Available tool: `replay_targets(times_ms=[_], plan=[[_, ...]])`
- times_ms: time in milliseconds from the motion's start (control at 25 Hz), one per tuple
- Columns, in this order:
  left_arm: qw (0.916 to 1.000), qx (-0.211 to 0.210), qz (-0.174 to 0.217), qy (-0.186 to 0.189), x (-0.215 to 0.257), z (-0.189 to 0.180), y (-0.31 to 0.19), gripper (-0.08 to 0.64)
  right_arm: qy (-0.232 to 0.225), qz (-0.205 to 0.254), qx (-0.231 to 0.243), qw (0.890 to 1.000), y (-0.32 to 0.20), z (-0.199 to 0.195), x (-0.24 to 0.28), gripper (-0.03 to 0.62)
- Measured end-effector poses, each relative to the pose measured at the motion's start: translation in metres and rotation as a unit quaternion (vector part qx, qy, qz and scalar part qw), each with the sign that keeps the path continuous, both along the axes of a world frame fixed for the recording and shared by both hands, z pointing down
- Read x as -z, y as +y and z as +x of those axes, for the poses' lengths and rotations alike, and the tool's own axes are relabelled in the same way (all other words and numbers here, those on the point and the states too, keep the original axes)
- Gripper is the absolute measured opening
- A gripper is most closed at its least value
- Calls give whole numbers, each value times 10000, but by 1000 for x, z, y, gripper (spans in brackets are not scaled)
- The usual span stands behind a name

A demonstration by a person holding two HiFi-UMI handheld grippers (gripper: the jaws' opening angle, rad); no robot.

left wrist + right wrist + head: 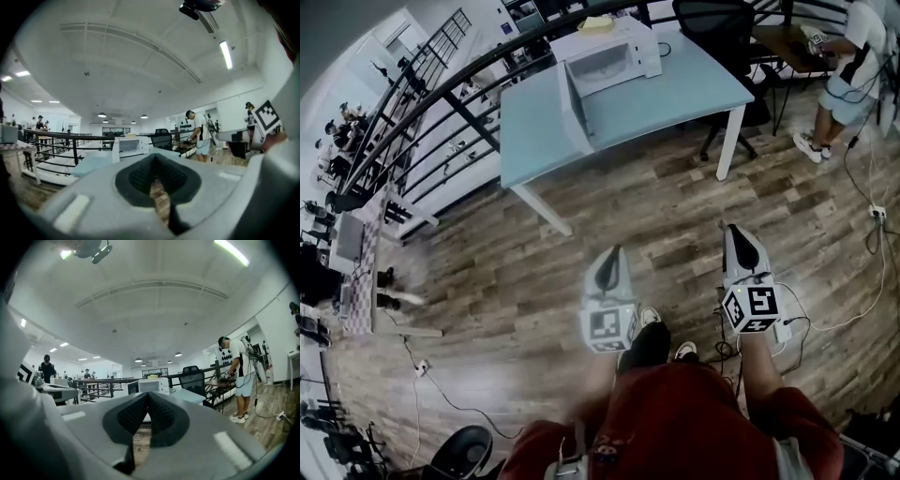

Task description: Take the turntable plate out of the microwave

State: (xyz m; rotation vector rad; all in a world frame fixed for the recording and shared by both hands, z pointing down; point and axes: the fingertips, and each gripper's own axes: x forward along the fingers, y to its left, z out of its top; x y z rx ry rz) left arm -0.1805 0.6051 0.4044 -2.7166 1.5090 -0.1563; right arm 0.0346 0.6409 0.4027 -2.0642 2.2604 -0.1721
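Approaching the microwave well ahead, I should spread left tool and right tool, both pinched closed, empty.

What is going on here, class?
A person stands on the floor, some way from the table that bears the microwave, its door open. The left claw and right claw are both shut and empty, held level towards it. Nothing has been picked up yet; the plate is not visible.

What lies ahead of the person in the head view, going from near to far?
Left gripper and right gripper side by side, wooden floor, light blue table, white microwave, black railing.
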Motion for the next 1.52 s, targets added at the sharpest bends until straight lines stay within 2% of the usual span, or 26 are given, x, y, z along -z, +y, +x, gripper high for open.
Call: replay_targets(times_ms=[440, 720, 1040, 1520], plan=[[9996, 282, -81, -55, -8, -6, 39, -2, -104, -217, 211, 9995, 30, -2, -22, 0], [9995, 287, -99, -66, -21, 2, 33, -2, -57, -232, 197, 9995, 25, 6, -33, 0], [9997, 202, -91, 63, -21, 15, -19, -2, 5, -204, 148, 9997, -24, 16, -29, 0], [9998, 70, -61, 174, -24, 22, -145, -2, 222, -151, 29, 9996, -142, 21, -19, 0]])
